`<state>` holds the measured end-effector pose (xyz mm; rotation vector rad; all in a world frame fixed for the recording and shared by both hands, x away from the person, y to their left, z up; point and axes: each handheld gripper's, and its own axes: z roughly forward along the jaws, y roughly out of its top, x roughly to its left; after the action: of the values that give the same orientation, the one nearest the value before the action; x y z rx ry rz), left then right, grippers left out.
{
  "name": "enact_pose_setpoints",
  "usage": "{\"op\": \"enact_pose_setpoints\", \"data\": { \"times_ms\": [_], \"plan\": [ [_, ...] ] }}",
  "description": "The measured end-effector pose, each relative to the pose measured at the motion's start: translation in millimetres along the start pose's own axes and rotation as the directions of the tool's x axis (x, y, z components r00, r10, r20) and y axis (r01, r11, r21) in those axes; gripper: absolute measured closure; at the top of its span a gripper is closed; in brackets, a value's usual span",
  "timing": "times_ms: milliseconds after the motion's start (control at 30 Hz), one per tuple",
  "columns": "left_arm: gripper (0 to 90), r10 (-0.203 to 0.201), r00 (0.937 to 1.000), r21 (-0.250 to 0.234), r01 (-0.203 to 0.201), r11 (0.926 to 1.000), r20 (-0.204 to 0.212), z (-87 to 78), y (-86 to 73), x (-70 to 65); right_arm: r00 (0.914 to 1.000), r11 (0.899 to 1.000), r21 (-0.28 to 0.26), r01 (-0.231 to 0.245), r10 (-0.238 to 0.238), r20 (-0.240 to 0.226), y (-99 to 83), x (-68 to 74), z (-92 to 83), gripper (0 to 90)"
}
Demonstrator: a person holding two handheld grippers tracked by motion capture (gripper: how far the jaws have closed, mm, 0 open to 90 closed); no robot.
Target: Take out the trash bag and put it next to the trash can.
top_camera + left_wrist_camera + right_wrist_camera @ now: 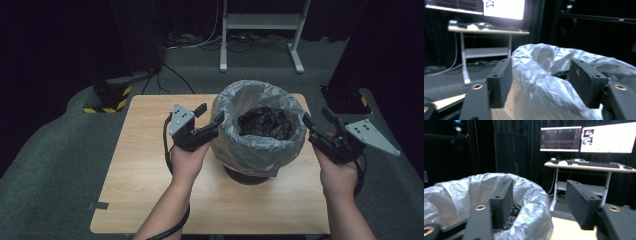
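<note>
Nearest the camera in the high view, two forearms come up from the bottom edge over the light wooden table (150, 190). The left hand holds the black left gripper (210, 116) just beside the left rim of the crinkled grey plastic bin liner (260, 145). In the left gripper view its jaws stand partly apart with the liner's folded edge between them, but whether the pads press the plastic cannot be told. The right hand holds the black right gripper (314, 122) at the liner's right rim. In the right gripper view its jaws (539, 205) straddle the rim, one inside and one outside, with a gap showing; a grip cannot be told here either.

The liner lines a round bin standing on the middle of the table's far half, with crumpled black plastic waste (265, 123) lying inside. Beyond the table, a white-framed desk (584, 166) carries a dark keyboard (597, 165) and two lit monitors (586, 138).
</note>
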<state>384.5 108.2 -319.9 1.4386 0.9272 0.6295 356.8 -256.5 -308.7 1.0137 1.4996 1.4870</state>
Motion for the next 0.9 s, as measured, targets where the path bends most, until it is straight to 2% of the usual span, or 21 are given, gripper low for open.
{"op": "enact_pose_setpoints", "data": {
  "times_ms": [67,167,233,333,400,567,667,700,733,900],
  "plan": [
    [43.5,-0.013,0.9998,0.030,0.014,0.9994,-0.014,7.1,-1.4,2.3,0.9999,0.999,0.034,-0.003,0.002,0.013,0.1,3.7,7.5,46.9],
    [49.3,-0.046,0.9989,0.050,0.046,0.9977,-0.002,13.4,-3.8,2.8,0.9997,0.996,0.086,-0.001,-0.001,0.023,-1.5,8.0,17.2,52.5],
    [53.6,-0.048,0.9988,0.051,0.048,0.9976,0.004,15.1,-5.6,1.7,0.9994,0.993,0.121,0.011,-0.015,0.032,-4.0,10.1,22.6,58.6],
    [56.6,-0.041,0.9991,0.045,0.042,0.9981,-0.005,15.9,-6.8,-0.5,0.9985,0.988,0.156,0.014,-0.022,0.049,-8.0,11.0,27.7,61.8],
    [62.2,-0.043,0.9990,0.040,0.044,0.9982,-0.007,16.1,-6.9,-2.9,0.9980,0.987,0.161,0.003,-0.013,0.062,-9.4,11.0,28.5,63.4],
    [72.6,-0.050,0.9979,0.008,0.050,0.9987,-0.042,13.1,-8.2,-4.5,0.9952,0.986,0.167,0.000,-0.016,0.097,-11.3,11.9,28.4,72.3],
    [79.0,-0.024,0.9976,-0.008,0.024,0.9997,-0.065,12.0,-9.0,-7.4,0.9925,0.988,0.156,0.017,-0.035,0.117,-10.9,12.5,27.3,81.6],
    [80.6,-0.004,0.9973,-0.013,0.003,0.9999,-0.073,11.2,-9.1,-8.4,0.9917,0.988,0.151,0.020,-0.039,0.122,-10.8,12.6,26.9,84.0],
    [88.0,-0.003,0.9976,-0.014,0.002,0.9999,-0.070,10.7,-8.7,-8.1,0.9904,0.989,0.145,0.032,-0.051,0.129,-10.3,12.6,26.0,88.8],
    [89.9,-0.008,0.9982,-0.014,0.008,0.9999,-0.059,9.7,-6.9,-7.1,0.9898,0.990,0.135,0.032,-0.050,0.133,-10.0,13.4,26.3,89.8]
  ]
}}
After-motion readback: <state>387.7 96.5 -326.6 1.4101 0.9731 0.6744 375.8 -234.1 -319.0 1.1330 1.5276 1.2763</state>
